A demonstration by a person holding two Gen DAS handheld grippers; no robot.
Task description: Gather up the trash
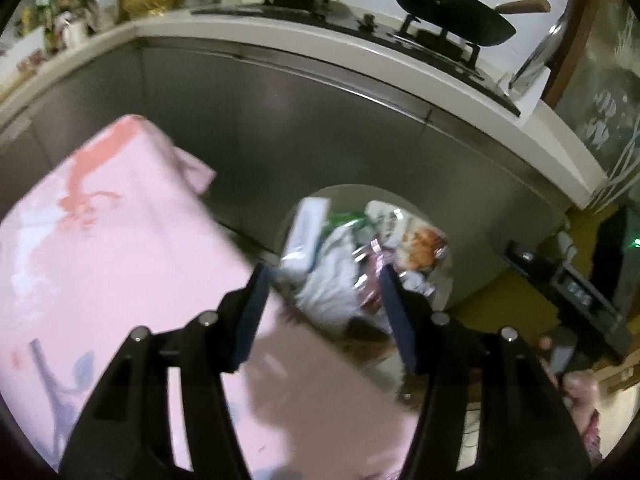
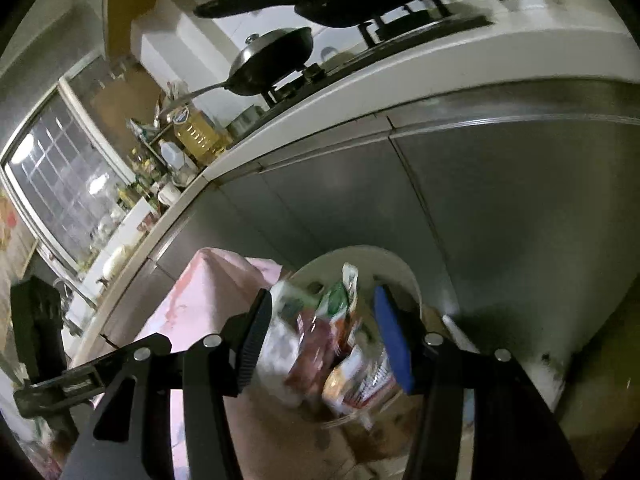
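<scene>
Both hand-held grippers, left and right, spread, empty. Bin already holds wrappers; remaining trash not visible.

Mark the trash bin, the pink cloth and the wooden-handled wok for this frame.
trash bin (image 1: 348, 196): left wrist view, bare back rim.
pink cloth (image 1: 120, 248): left wrist view, middle of its top.
wok (image 1: 452, 20): left wrist view, black bowl, on the stove.

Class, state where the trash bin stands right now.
In both wrist views, the trash bin stands on the floor against the steel cabinets, right of the pink-covered table.
</scene>
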